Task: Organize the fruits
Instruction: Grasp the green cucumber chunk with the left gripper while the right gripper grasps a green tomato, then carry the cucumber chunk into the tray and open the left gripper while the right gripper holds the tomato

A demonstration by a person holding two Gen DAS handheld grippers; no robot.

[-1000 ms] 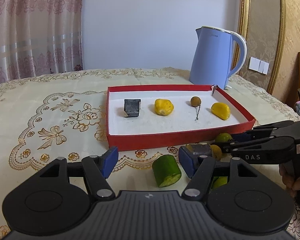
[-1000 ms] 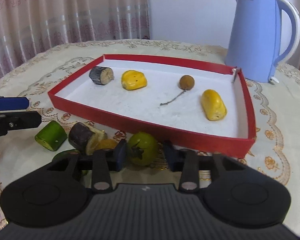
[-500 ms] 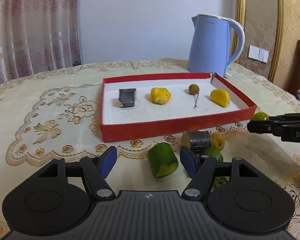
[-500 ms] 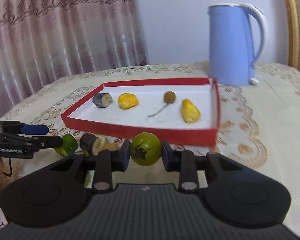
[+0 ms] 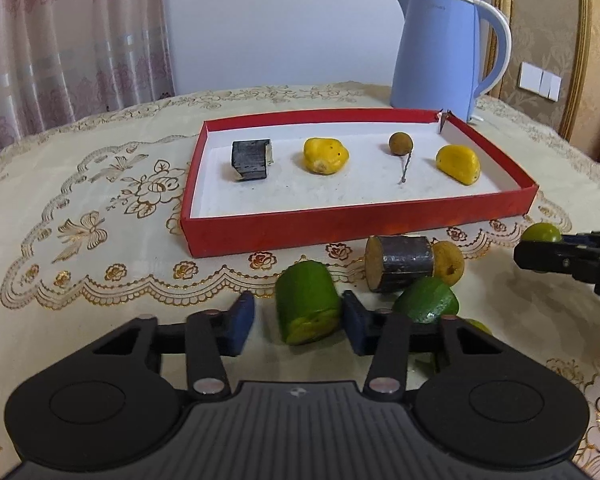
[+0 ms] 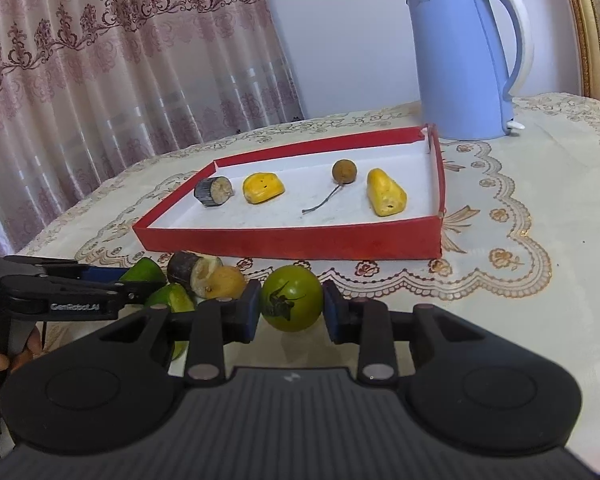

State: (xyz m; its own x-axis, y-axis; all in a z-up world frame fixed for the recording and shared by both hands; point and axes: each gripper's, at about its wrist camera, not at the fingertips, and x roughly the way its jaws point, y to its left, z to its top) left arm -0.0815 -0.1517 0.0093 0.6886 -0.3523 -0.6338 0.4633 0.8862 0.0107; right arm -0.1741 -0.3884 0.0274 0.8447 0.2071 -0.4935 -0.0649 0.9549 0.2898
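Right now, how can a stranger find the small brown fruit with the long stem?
Look inside the red box in front of the blue kettle. Between the two yellow pieces lies a small round brown fruit. Only it has a thin stem.

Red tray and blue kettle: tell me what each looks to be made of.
Red tray: probably cardboard, matte red outside and white inside; its thin folded walls and split far corner suggest a box lid. Blue kettle: looks like smooth plastic with a soft sheen, pale blue body and white handle; a metal liner cannot be ruled out.
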